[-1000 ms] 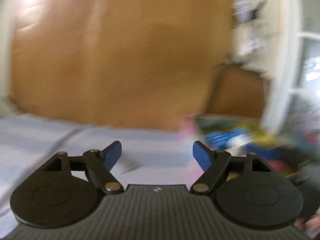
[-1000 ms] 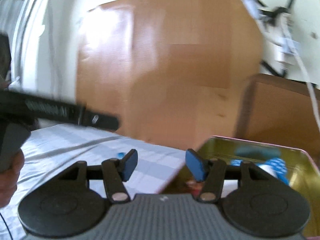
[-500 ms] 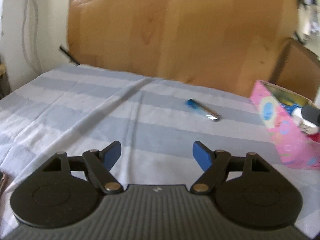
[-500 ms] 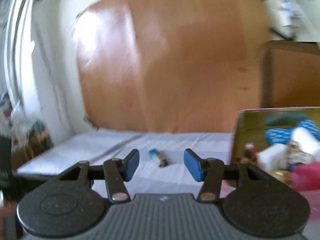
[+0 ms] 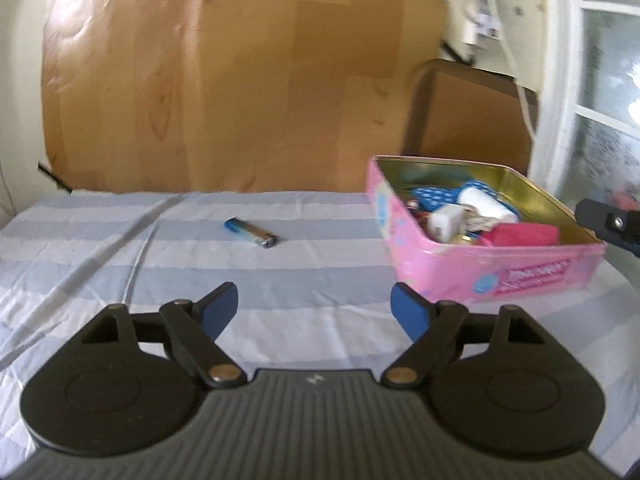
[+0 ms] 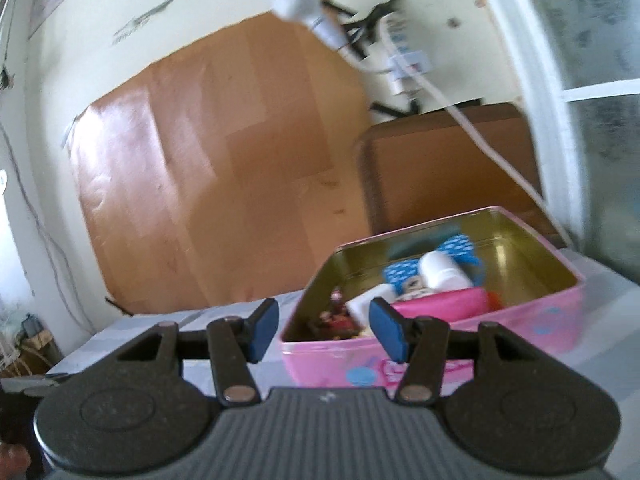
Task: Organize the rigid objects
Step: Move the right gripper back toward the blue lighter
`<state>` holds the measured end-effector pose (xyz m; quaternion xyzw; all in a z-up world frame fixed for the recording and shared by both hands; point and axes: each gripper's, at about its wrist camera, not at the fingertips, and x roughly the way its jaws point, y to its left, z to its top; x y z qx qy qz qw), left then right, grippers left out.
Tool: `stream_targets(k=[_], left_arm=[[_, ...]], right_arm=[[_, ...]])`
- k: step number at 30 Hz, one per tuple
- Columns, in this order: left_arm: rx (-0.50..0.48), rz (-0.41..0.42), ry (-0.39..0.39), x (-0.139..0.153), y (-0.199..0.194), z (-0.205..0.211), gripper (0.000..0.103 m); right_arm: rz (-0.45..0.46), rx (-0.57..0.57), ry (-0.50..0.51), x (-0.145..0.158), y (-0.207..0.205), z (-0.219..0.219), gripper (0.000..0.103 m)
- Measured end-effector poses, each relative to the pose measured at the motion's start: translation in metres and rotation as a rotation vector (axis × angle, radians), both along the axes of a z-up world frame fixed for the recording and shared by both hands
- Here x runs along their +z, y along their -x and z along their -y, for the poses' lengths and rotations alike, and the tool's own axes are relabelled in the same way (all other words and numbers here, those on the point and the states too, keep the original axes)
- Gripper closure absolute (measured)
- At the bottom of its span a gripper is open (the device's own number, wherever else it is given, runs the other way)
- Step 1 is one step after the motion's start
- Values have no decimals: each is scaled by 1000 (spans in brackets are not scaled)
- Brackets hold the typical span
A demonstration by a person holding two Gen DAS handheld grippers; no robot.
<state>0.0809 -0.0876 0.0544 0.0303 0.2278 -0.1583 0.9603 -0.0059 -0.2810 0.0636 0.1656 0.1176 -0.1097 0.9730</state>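
A blue and silver battery (image 5: 250, 232) lies on the striped cloth (image 5: 120, 264), left of a pink tin box (image 5: 500, 276). The tin holds several small items, among them a white charger (image 5: 444, 221), a white bottle (image 5: 486, 204) and a pink pouch (image 5: 520, 235). My left gripper (image 5: 316, 312) is open and empty, low over the cloth, short of the battery. My right gripper (image 6: 324, 330) is open and empty, in front of the tin's near left corner (image 6: 316, 356). The battery is not in the right wrist view.
A tall wooden board (image 5: 224, 80) leans against the wall behind the table. A brown cardboard box (image 5: 468, 116) stands behind the tin. A white cable (image 6: 460, 116) hangs at the right. Part of the other gripper (image 5: 608, 220) shows at the right edge.
The left view has swung right, bringing the whole tin into sight. The right view has swung right and up: the battery has left it and the tin now fills its middle.
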Motion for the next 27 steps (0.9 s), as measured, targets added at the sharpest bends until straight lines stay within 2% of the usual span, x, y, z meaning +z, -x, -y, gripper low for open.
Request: stream_targets(k=[6, 10, 13, 23, 27], left_arm=[[-37, 31, -20, 2, 18, 12, 15], [-42, 33, -13, 4, 24, 13, 13], [-31, 48, -7, 5, 28, 13, 8], [-31, 46, -30, -4, 22, 7, 8], [-154, 78, -4, -7, 28, 6, 8]], right_arm=[[-15, -31, -39, -4, 18, 5, 51], [-13, -31, -28, -1, 21, 0, 50], [-7, -27, -24, 2, 21, -3, 50], [-18, -39, -15, -2, 8, -9, 50], [-18, -80, -4, -4, 2, -9, 50]])
